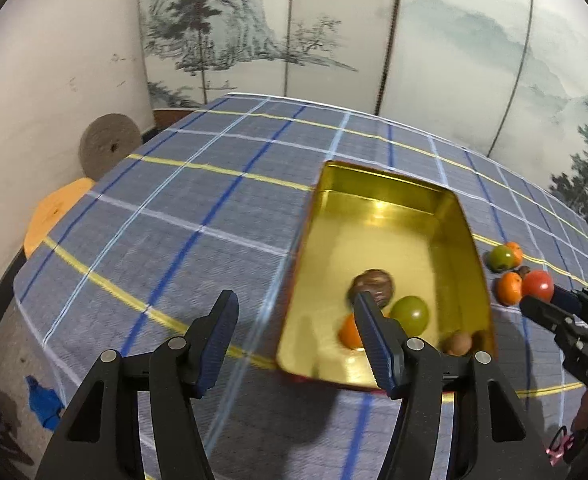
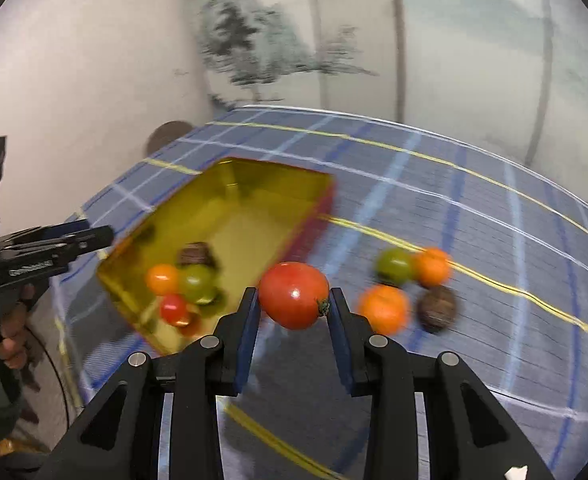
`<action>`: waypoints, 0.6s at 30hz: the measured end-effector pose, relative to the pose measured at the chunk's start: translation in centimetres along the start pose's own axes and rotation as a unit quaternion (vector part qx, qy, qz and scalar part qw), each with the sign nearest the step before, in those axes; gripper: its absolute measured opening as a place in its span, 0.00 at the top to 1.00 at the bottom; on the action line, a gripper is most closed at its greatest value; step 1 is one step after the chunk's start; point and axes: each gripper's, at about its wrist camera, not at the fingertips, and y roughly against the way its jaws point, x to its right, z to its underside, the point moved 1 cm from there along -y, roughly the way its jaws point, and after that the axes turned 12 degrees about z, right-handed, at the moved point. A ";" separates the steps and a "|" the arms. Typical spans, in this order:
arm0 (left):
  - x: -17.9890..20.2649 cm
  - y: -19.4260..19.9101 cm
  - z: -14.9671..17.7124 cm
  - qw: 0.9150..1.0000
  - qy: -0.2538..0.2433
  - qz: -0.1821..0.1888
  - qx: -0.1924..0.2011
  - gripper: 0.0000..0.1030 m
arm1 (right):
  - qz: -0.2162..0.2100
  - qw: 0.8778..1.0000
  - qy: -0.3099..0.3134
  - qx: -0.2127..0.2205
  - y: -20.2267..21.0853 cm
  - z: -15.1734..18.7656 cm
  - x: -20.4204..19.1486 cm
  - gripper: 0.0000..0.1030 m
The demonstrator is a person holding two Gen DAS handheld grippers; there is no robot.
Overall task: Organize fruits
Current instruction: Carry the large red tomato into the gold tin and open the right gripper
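A gold tin box (image 1: 377, 190) (image 2: 254, 188) lies open on the blue plaid cloth. It holds a brown fruit (image 1: 373, 285), a green fruit (image 1: 410, 313), an orange fruit (image 1: 349, 332) and a small brown nut (image 1: 457, 343); the right wrist view also shows a small red fruit (image 2: 173, 308) in it. My right gripper (image 2: 294, 300) (image 1: 541, 308) is shut on a red tomato (image 2: 294, 294) (image 1: 537, 285), held just right of the box. My left gripper (image 1: 294, 312) is open and empty over the box's near left edge.
Loose fruits lie on the cloth right of the box: a green one (image 2: 393, 265), two orange ones (image 2: 431, 266) (image 2: 385, 307) and a brown one (image 2: 437, 307). A grey disc (image 1: 109, 145) and an orange board (image 1: 54, 210) stand off the table's left edge.
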 end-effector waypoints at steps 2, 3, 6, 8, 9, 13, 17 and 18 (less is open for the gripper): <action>-0.7 0.1 0.3 1.000 0.005 -0.006 -0.003 0.41 | -0.012 1.000 0.019 -0.003 -0.3 -0.3 -1.8 0.69; -1.0 0.1 0.3 1.000 0.006 -0.008 -0.004 0.41 | -0.018 0.999 0.027 -0.006 -0.6 -0.5 -2.6 0.69; -1.8 0.1 0.8 1.000 0.011 -0.010 -0.011 0.41 | -0.028 0.998 0.052 -0.015 -1.6 -0.5 -5.0 0.69; -2.3 0.2 1.1 1.000 0.014 -0.012 -0.011 0.41 | -0.032 0.997 0.061 -0.024 -2.2 -0.4 -6.0 0.69; -2.4 0.2 1.2 1.000 0.015 -0.012 -0.012 0.41 | -0.033 0.997 0.066 -0.028 -2.6 -0.3 -6.4 0.69; -2.8 0.4 1.4 1.000 0.017 -0.012 -0.014 0.41 | -0.030 0.996 0.070 -0.040 -3.4 -0.1 -7.0 0.69; -3.0 0.4 1.7 1.000 0.018 -0.011 -0.017 0.41 | -0.023 0.996 0.074 -0.046 -3.9 0.0 -7.4 0.69; -3.0 0.5 1.8 1.000 0.018 -0.011 -0.018 0.41 | -0.021 0.996 0.075 -0.047 -4.1 0.0 -7.5 0.69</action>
